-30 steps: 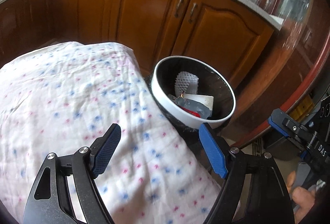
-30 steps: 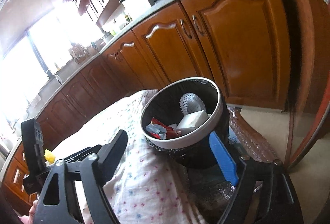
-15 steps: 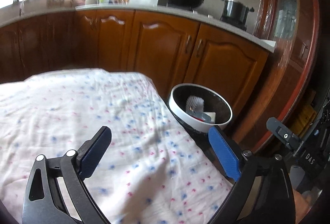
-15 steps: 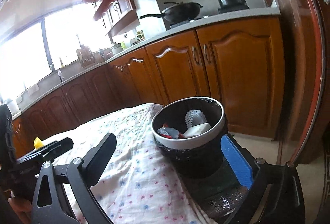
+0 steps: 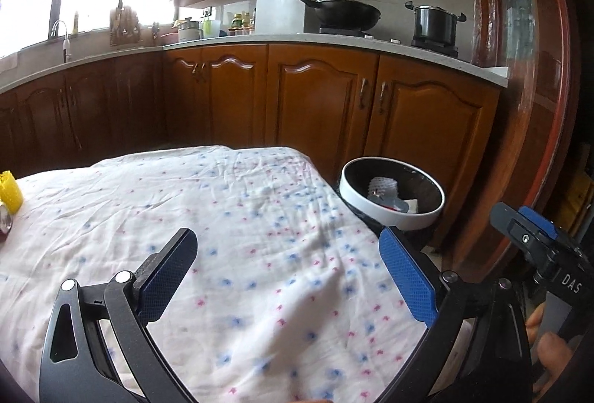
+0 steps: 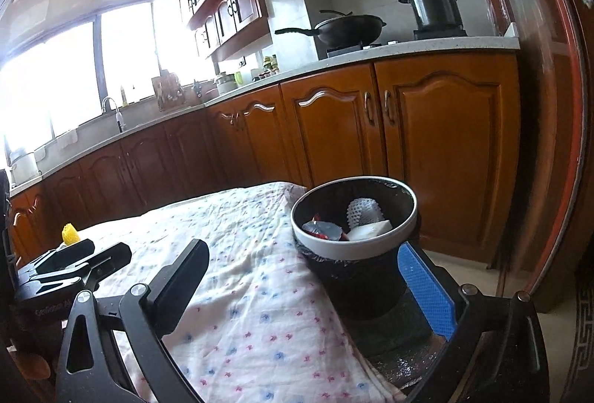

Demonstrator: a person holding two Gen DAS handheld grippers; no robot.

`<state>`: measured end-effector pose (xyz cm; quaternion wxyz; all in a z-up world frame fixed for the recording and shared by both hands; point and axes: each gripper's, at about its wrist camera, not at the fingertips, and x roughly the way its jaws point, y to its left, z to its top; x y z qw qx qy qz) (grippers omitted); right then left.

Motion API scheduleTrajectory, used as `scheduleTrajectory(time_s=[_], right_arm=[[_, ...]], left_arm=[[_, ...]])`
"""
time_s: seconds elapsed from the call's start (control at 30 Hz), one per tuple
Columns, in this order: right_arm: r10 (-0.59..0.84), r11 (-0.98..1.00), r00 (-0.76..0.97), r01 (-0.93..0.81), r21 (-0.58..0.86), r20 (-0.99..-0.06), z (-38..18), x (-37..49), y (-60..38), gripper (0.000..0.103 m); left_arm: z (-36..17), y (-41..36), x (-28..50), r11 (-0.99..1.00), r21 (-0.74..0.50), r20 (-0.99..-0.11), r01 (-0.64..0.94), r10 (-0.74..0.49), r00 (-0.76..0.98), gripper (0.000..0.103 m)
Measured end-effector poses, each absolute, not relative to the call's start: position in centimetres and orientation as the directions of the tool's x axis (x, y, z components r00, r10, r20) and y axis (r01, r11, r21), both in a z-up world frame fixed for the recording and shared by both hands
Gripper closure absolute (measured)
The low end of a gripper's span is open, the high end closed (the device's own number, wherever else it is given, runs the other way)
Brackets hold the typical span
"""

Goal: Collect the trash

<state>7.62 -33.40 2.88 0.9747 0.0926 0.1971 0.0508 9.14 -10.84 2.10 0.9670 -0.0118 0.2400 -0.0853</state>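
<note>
Standing upright, trash bin (image 6: 352,247) opens upward.

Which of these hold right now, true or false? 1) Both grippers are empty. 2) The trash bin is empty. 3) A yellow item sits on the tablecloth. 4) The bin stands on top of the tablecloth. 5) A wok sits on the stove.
1) True: the left gripper and right gripper stand open with nothing between the fingers.
2) False: the trash bin holds a white foam net, a white block and wrappers.
3) True: the yellow item lies at the tablecloth's far left edge.
4) False: it stands beside the table's corner, off the cloth.
5) True: the wok is there.
</note>
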Motion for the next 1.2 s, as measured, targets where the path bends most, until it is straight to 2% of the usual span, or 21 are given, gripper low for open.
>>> scheduleTrajectory(time_s=[1.2], right_arm=[[0.164, 0.972, 0.914, -0.087, 0.217, -0.371, 2.6, 7.0, -32.8, 0.001]], left_arm=[[2.0, -11.2, 7.7, 0.992, -0.021, -0.438, 0.122, -0.119, 0.891, 0.002]])
